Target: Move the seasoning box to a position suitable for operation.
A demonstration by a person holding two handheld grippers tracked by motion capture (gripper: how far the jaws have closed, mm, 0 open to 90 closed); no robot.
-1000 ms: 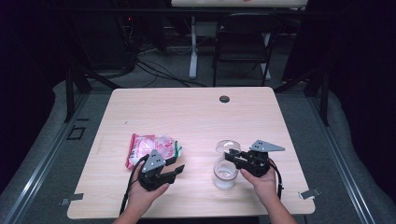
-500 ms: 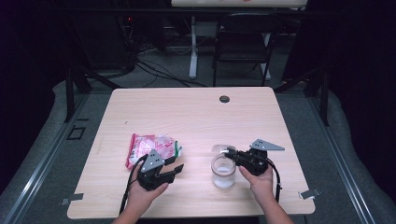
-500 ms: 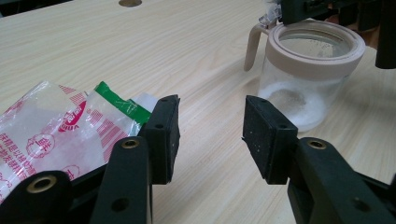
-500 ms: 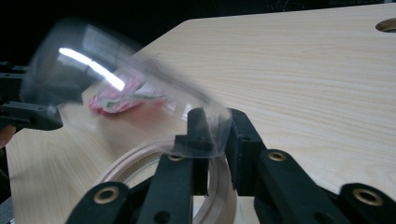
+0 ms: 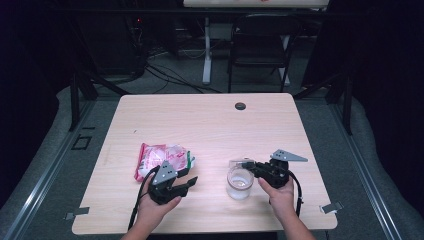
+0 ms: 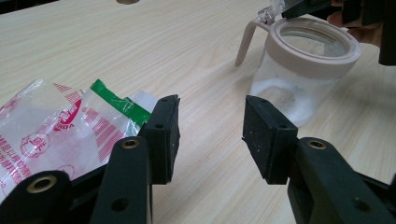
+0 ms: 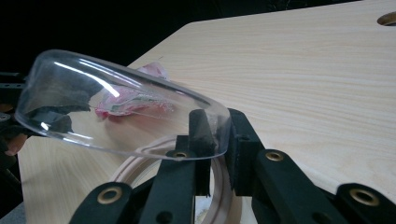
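Seen from above: a pale wooden table [image 5: 210, 125], two hands entering from the near edge, each with a black two-jaw gripper. At the left, the left gripper [image 5: 189, 181], jaws spread with nothing between them, just beside a crumpled pink-and-white plastic bag [image 5: 162, 159]. At the right, the right gripper [image 5: 248, 165] reaching over a small clear glass jar [image 5: 239, 184] standing upright near the front edge.

From the left gripper view [image 6: 210, 133]: the two black pads apart over bare wood, the bag [image 6: 56, 130] at the left with red stripes, a green band and a round red emblem; printed characters there too small to read. Beyond, the jar [image 6: 299, 88] with a beige rim, a thin beige handle and white grains at the bottom, a detail lost in the high view.

From the right gripper view [image 7: 217, 140]: jaws just now closing, pinching the edge of a clear curved plastic lid [image 7: 116, 107] lifted above the jar's beige rim [image 7: 140, 163]. Bag visible as a pink blur through the plastic.
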